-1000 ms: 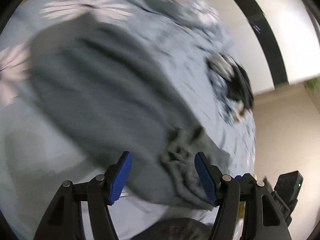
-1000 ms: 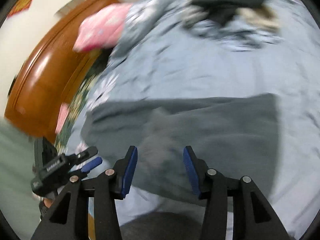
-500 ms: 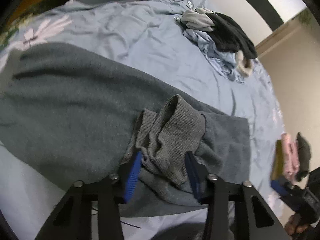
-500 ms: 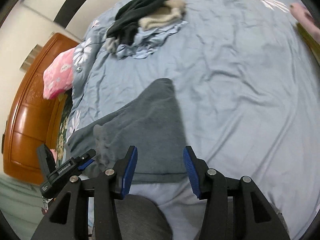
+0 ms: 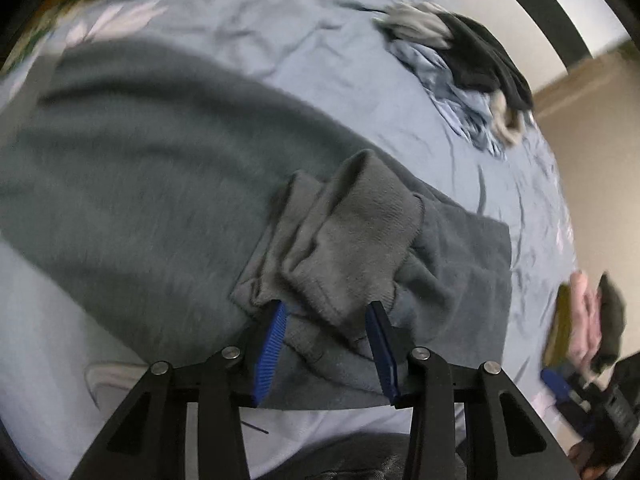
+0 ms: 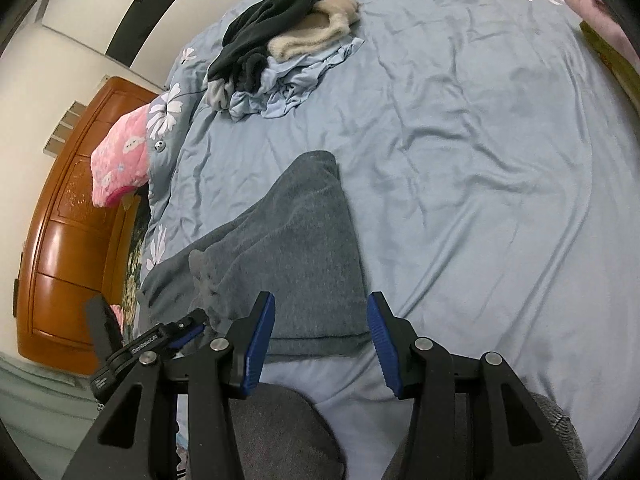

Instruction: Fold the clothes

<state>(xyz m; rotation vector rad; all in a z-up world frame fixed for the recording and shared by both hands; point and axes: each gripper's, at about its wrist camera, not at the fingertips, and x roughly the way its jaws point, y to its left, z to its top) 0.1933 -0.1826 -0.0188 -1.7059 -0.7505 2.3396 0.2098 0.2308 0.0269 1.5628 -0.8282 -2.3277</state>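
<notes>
one grey sweater (image 5: 152, 184) lies spread on the bed (image 6: 460, 168), with one bunched cuff (image 5: 352, 240) of it sitting between the fingers of the left gripper (image 5: 326, 344), whose jaws stand wide around the knit without pinching it. the right gripper (image 6: 320, 340) hangs open just above the sweater's near hem. one pile of clothes (image 6: 280, 44) lies far ahead of it, one pink pillow (image 6: 120, 156) off to its left.
</notes>
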